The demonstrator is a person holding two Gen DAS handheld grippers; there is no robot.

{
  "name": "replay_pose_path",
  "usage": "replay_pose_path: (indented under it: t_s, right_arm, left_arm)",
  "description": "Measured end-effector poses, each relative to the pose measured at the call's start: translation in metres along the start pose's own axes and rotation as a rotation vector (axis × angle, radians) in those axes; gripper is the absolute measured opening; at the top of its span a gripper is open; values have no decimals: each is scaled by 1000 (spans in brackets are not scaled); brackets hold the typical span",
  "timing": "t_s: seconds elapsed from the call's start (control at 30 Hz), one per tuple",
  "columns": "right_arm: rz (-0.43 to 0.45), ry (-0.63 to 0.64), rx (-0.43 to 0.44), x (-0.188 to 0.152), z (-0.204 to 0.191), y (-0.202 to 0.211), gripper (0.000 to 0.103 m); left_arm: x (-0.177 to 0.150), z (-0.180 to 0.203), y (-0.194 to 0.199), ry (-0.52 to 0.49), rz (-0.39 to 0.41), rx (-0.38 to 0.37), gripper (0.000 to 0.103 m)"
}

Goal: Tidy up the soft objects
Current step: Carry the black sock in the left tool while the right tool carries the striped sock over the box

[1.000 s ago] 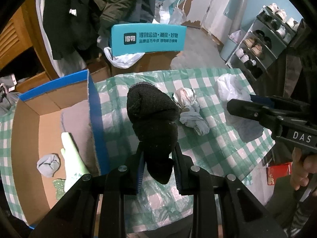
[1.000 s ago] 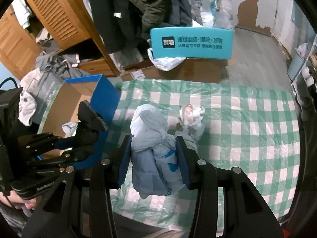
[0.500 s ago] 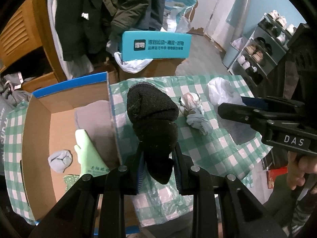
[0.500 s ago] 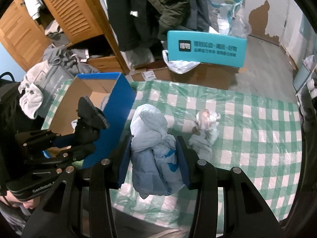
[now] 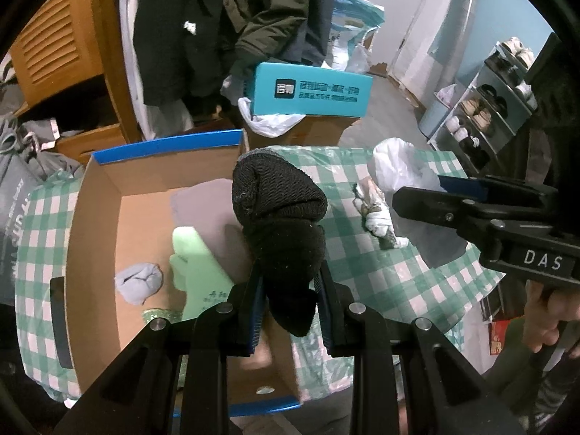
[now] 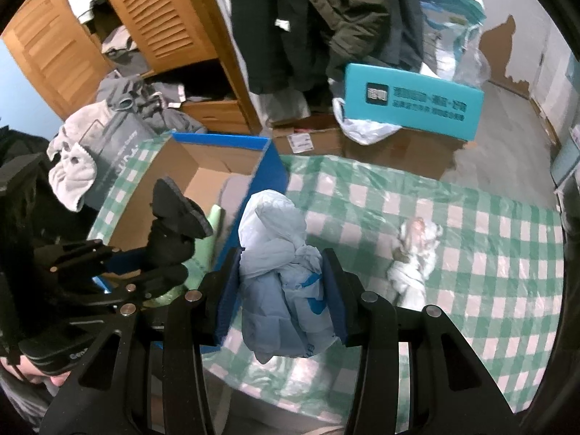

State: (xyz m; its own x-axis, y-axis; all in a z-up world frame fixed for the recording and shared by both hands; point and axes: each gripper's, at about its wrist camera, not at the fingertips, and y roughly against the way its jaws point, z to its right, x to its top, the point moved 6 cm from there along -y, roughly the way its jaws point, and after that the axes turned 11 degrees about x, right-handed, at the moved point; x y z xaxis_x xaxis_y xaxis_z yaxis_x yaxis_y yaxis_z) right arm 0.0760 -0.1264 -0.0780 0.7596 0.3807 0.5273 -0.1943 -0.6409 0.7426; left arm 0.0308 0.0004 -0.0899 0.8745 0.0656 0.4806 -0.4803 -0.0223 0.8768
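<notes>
Black rolled sock [image 5: 279,224] clamped between the pads of the left tool [image 5: 288,301], held in the air over the right-hand wall of the cardboard box [image 5: 98,217], bundle sticking up past the fingertips. Pale blue plastic bag [image 6: 279,272], crumpled, squeezed between the pads of the right tool [image 6: 286,290], held above the checked cloth just beside the box's blue outer wall. Inside the box: a small grey sock ball [image 5: 138,282], a light green glove [image 5: 197,264], a grey folded cloth [image 5: 203,210] against the far side. Out on the green-and-white checked cloth [image 6: 471,290] covering the bench, one more bundle, whitish and knotted [image 6: 413,257], lying apart from both tools. Seen from the left wrist, right tool at the right edge, gripped by a hand [image 5: 547,322]. Beyond the bench, a teal carton [image 6: 413,105] on brown boxes, dark coats [image 6: 326,18] hanging, a louvred wooden door [image 6: 145,11], a shoe rack [image 5: 489,108] by the wall.
</notes>
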Motion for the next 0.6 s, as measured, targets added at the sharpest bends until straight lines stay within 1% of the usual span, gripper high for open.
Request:
replay_pose_path:
  t_s: [0.27, 0.5, 0.6]
  right_arm:
    - [-22, 18, 16, 8, -19, -17, 43]
    - [-51, 30, 31, 13, -36, -37, 43]
    - [-65, 37, 38, 15, -44, -47, 43]
  left_arm:
    - [0, -34, 5, 49, 11, 22, 26]
    - [-3, -58, 1, 79, -5, 33, 26]
    - [-5, -71, -3, 88, -9, 62, 26]
